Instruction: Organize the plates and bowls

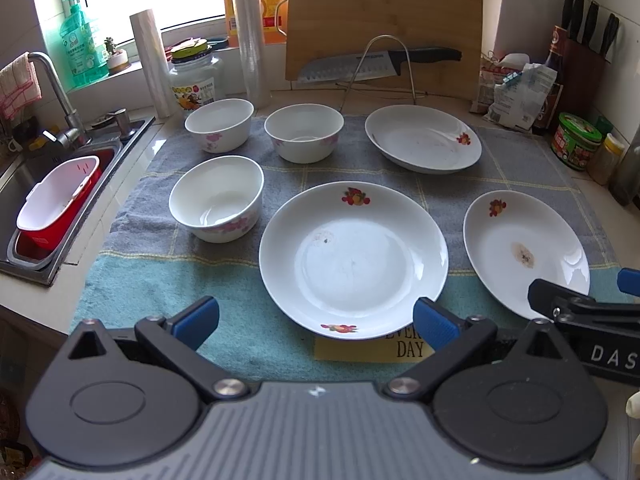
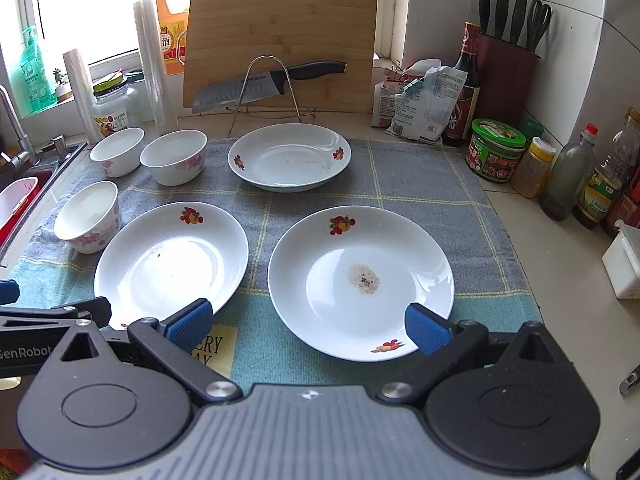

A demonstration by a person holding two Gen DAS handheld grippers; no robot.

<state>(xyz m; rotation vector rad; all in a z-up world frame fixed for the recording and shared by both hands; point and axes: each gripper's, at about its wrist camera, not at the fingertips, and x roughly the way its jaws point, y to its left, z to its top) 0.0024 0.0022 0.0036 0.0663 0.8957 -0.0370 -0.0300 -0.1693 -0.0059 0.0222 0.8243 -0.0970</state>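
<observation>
Taking the middle plate (image 1: pixel 352 256) as the landmark: to its left on the towel (image 1: pixel 132 292) sits the near bowl (image 1: pixel 218 200), with two more bowls (image 1: pixel 220 124) (image 1: pixel 304 132) behind it, and further left the sink (image 1: pixel 24 184) drops away from the surface. Behind the middle plate lies the far plate (image 1: pixel 424 138); to its right, well apart, lies the stained plate (image 1: pixel 524 248). The left claw (image 1: pixel 316 320) hangs wide over the middle plate's near rim, holding nothing; the right claw (image 2: pixel 308 326) hangs just as wide before the stained plate, also empty. Nothing is stacked yet. The likely trouble is a smooth, glossy rim slipping from a shallow pinch, or a bowl nudged toward the sink while a claw reaches across.
</observation>
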